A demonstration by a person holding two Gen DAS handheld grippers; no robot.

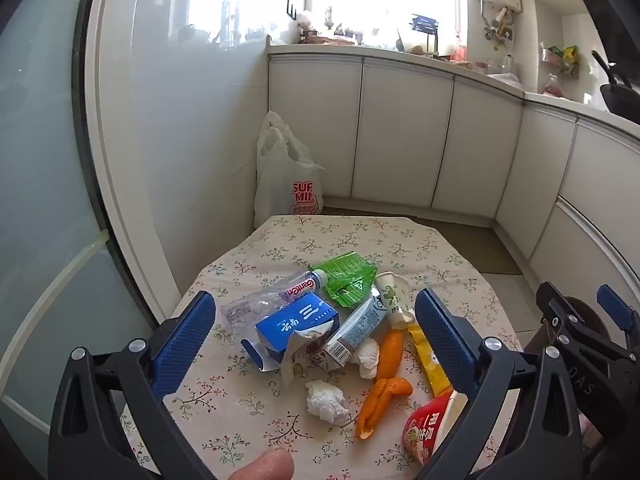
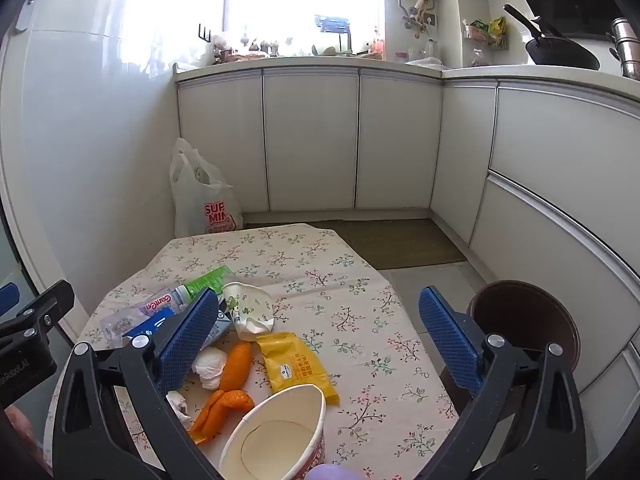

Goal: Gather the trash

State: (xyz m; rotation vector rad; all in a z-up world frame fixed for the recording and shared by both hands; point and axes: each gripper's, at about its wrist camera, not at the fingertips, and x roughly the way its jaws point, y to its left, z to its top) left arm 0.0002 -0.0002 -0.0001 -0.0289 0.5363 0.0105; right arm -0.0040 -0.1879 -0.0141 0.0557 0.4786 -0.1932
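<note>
Trash lies in a heap on a table with a floral cloth [image 1: 280, 256] [image 2: 360, 320]. In the left wrist view I see a blue milk carton [image 1: 294, 330], a crushed clear bottle [image 1: 276, 292], a green wrapper [image 1: 348, 280], a paper cup [image 1: 394, 290], orange peel [image 1: 384, 376], tissue wads [image 1: 326, 400], a yellow packet [image 1: 428, 360] and a red noodle cup [image 1: 428, 428]. My left gripper [image 1: 316, 340] hangs open above the heap, touching nothing. The right wrist view shows the noodle cup [image 2: 276, 432], yellow packet [image 2: 296, 364] and paper cup [image 2: 248, 308]. My right gripper [image 2: 318, 340] is open and empty.
A white plastic shopping bag [image 1: 286, 176] [image 2: 200, 196] stands on the floor beyond the table's far left corner. White cabinets [image 2: 312, 140] line the back and right walls. A brown round stool [image 2: 524, 320] stands right of the table. A fingertip [image 1: 264, 466] shows at the bottom edge.
</note>
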